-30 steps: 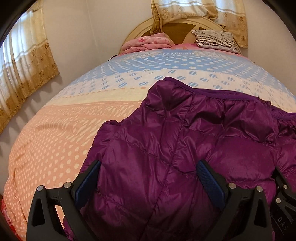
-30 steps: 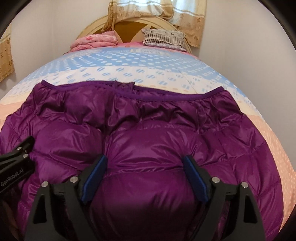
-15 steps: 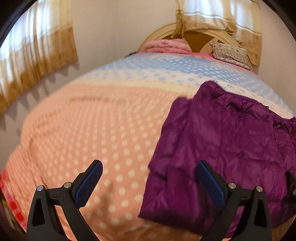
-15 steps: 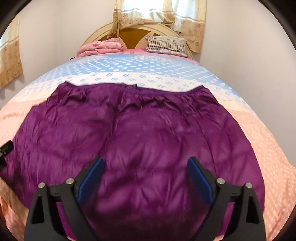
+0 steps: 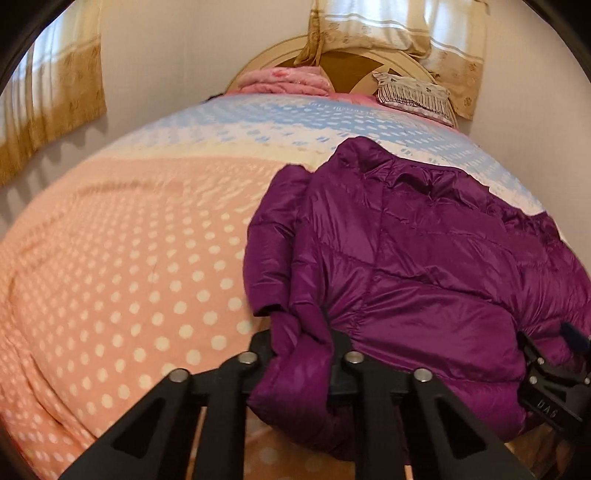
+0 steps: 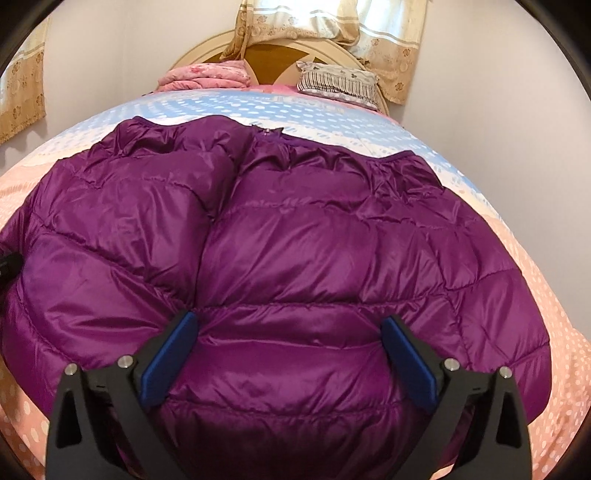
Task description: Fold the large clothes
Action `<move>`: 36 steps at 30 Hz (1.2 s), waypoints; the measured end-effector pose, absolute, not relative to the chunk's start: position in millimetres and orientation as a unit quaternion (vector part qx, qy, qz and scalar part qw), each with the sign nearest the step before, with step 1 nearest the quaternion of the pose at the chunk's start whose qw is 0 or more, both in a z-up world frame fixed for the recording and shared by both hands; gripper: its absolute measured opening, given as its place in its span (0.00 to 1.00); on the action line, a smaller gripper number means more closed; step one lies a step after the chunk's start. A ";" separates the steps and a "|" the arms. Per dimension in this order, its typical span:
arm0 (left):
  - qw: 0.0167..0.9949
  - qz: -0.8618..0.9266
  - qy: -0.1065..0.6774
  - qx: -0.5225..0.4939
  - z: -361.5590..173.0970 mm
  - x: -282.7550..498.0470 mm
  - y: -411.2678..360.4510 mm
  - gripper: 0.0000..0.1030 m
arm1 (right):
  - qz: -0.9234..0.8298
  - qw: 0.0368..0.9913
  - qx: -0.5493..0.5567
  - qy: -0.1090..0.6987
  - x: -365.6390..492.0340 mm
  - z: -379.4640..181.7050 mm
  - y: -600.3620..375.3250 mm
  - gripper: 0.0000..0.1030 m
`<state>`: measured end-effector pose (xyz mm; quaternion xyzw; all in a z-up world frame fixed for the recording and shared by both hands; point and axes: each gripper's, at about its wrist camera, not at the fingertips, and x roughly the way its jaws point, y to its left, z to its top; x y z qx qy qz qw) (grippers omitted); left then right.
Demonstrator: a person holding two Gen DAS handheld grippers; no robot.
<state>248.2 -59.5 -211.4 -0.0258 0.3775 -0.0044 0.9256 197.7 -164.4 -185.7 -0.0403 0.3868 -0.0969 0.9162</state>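
My left hand-held gripper (image 5: 301, 349) is closing, pinching the purple jacket (image 6: 295, 258); my right hand-held gripper (image 6: 288, 354) is opening, at 3 o'clock, lettered "DAS". Pillow (image 5: 413, 94) at 12 o'clock on the bed (image 5: 129, 277).

- The bedspread (image 5: 155, 266) covers the whole bed, peach with white dots at the near end, turning cream and then pale blue with dots toward the far end.
- A folded pink quilt (image 5: 284, 79) sits at the far end, left of centre, against the headboard.
- A striped, fringed pillow (image 5: 415, 94) lies to its right, also at the far end.
- The rounded, cream-rimmed headboard (image 6: 277, 55) stands behind both.
- A beige patterned curtain (image 5: 388, 29) hangs above the headboard.
- Another curtain (image 5: 48, 96) hangs on the left wall.
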 end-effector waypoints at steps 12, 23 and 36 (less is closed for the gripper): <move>0.942 0.056 0.331 -0.005 -151.2 219.9 -6.8 0.07 | -0.080 0.921 -0.062 0.377 202.5 -184.2 -91.2 0.99; 0.970 0.032 0.230 0.075 -72.7 193.8 -63.2 0.06 | -0.059 0.941 0.009 0.333 161.9 -112.3 -191.7 0.98; 0.927 -0.178 0.190 0.271 -137.1 169.8 -329.3 0.06 | -0.269 0.893 0.108 0.343 104.9 -134.7 -399.9 0.99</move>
